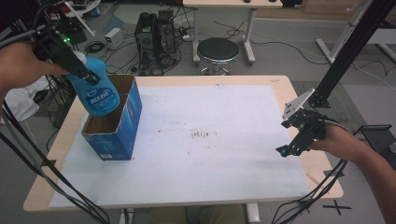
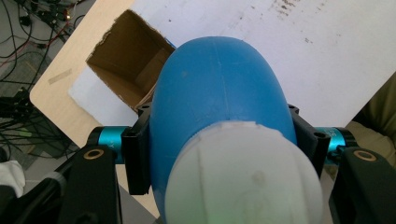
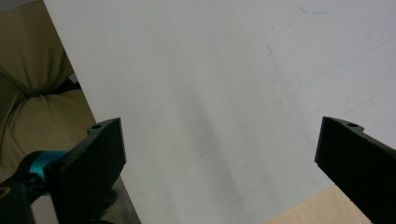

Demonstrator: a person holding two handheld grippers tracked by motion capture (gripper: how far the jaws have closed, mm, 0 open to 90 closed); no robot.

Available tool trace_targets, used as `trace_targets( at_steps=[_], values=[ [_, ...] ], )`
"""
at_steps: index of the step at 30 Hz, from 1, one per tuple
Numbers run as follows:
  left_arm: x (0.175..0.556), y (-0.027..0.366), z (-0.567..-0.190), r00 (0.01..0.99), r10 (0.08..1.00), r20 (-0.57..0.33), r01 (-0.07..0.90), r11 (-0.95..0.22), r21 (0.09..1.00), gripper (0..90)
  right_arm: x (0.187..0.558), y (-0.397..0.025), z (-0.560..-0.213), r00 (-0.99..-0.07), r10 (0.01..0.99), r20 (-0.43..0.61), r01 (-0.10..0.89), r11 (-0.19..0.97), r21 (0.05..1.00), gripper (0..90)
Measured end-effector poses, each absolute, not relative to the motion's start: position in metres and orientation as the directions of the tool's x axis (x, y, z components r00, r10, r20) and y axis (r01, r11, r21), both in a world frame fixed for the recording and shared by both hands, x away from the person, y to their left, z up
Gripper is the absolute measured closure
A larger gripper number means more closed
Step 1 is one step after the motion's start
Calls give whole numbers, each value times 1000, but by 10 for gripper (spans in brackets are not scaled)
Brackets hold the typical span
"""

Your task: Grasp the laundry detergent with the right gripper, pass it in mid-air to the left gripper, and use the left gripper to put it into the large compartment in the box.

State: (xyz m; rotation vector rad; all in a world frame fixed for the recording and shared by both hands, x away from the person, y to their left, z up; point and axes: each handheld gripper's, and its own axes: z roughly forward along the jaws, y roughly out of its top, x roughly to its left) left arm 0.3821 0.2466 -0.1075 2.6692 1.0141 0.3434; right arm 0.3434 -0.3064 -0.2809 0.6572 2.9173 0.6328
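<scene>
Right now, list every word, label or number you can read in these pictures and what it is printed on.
Nothing can be read for certain.
Blue bottle, held by the left gripper: white label print, too blurred to read.
Blue box: small pale mark on its front, too small to read.
Teal part of the left gripper: one letter, perhaps "Y", the rest hidden.

Blue bottle (image 1: 97, 95) above open box (image 1: 117, 132)

- We see a white sheet (image 1: 210, 140) covering most of the wooden table (image 1: 285, 86), with brownish stains (image 1: 201, 135) near its middle.
- Beyond the table, we see a black round stool (image 1: 217, 50) and a computer tower (image 1: 154, 32) among floor cables.
</scene>
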Motion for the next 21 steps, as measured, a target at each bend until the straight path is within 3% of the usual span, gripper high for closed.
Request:
trace_targets(
  at_steps=[4, 5, 7, 21],
  values=[
    [387, 251, -116, 747, 654, 125, 601, -743, 294, 374, 344, -307, -281, -905, 426, 1, 389, 826, 408, 9],
    [386, 249, -122, 716, 689, 107, 624, -702, 343, 374, 344, -307, -282, -904, 426, 6, 391, 823, 412, 9],
    [388, 249, -130, 712, 695, 102, 629, -695, 347, 374, 344, -307, -281, -902, 431, 4, 395, 823, 407, 9],
    [402, 258, -190, 715, 695, 76, 641, -695, 326, 374, 345, -309, -286, -898, 440, 5, 405, 822, 401, 9]
  ],
)
